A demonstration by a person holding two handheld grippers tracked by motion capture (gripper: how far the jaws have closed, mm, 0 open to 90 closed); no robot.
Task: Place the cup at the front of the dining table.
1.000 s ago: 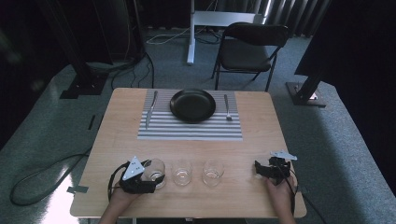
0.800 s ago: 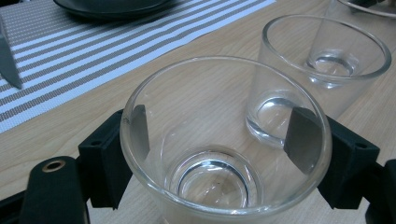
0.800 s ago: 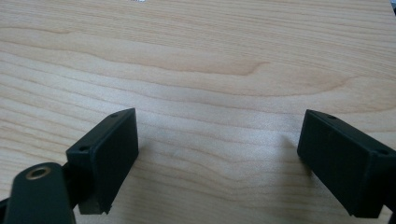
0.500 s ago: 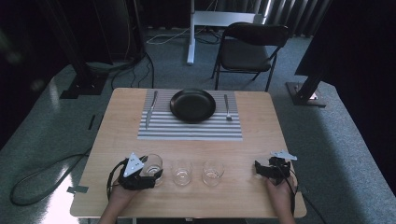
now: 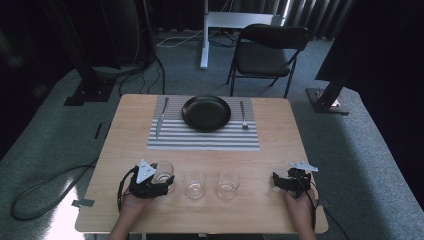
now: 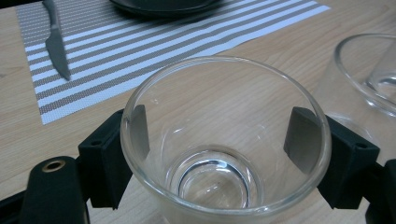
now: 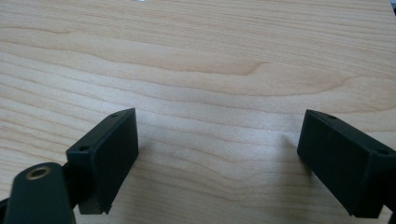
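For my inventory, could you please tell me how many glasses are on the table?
3, in a row near the front edge: left glass between the left hand-held gripper's jaws, middle glass, right glass.

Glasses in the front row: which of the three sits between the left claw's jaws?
The leftmost glass, at the left end of the row. The left claw has a jaw on each side of it; the middle glass and right glass stand free.

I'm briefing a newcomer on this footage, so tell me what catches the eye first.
The left gripper stands out: its jaws sit on either side of a clear empty glass, the leftmost of three in a row at the near edge of the table. Beyond them, a black plate sits on a striped placemat. The right gripper rests open over bare wood.
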